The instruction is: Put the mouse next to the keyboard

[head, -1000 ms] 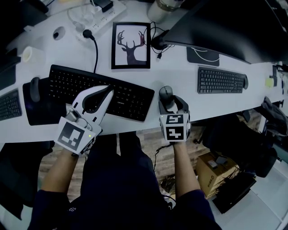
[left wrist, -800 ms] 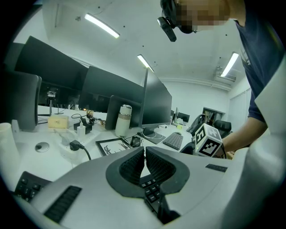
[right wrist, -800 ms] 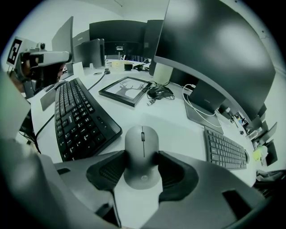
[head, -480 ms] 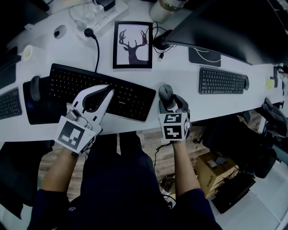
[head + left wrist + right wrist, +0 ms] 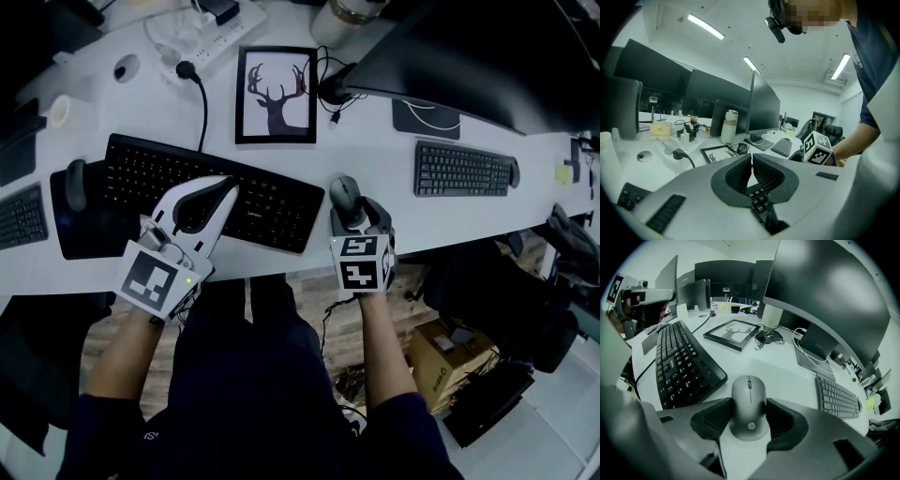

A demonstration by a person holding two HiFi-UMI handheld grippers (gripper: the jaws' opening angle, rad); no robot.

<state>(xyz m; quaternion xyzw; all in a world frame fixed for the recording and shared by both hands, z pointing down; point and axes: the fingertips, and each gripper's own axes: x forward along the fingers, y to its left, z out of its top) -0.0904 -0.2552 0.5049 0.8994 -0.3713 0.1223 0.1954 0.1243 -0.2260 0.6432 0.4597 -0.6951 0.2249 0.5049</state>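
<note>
Two grippers, one desk (image 5: 375, 150).

Head view:
- The left gripper (image 5: 228, 190) lies slantwise over the black keyboard (image 5: 272, 208), marker cube (image 5: 150, 279) toward the person.
- The right gripper (image 5: 358, 214) stands at the near desk edge with its fingers on either side of the mouse (image 5: 345, 192).
- The mouse rests on the desk just beside the keyboard's right end, close but not touching.
- Farther back are a framed deer picture (image 5: 276, 94), a second keyboard (image 5: 461, 169), a monitor (image 5: 469, 47) and a power strip (image 5: 202, 37).
- Against a second ago little differs. Mouse, grippers and keyboard keep the same places relative to one another, and the whole picture has only slid a trace.

Left gripper view:
- The fingers (image 5: 738, 176) are clenched, tips together with nothing between them.
- Keyboard keys (image 5: 757, 197) show below, through the gap behind the pads.
- Beyond stand a white tumbler (image 5: 728, 126), the monitor (image 5: 764, 105), the deer picture (image 5: 715, 152) and the second keyboard (image 5: 782, 146).
- The right gripper's marker cube (image 5: 816, 147) is at right.

Right gripper view:
- The fingers (image 5: 712, 420) are grasping the mouse (image 5: 749, 408), one pad on each flank, with the mouse flat on the desk (image 5: 778, 366).
- The black keyboard (image 5: 679, 364) runs along the left, its near corner just beside the mouse.
- The second keyboard (image 5: 836, 394) is well apart at right.
- The deer picture (image 5: 733, 333) and the monitor (image 5: 825, 291) stand behind.
</note>
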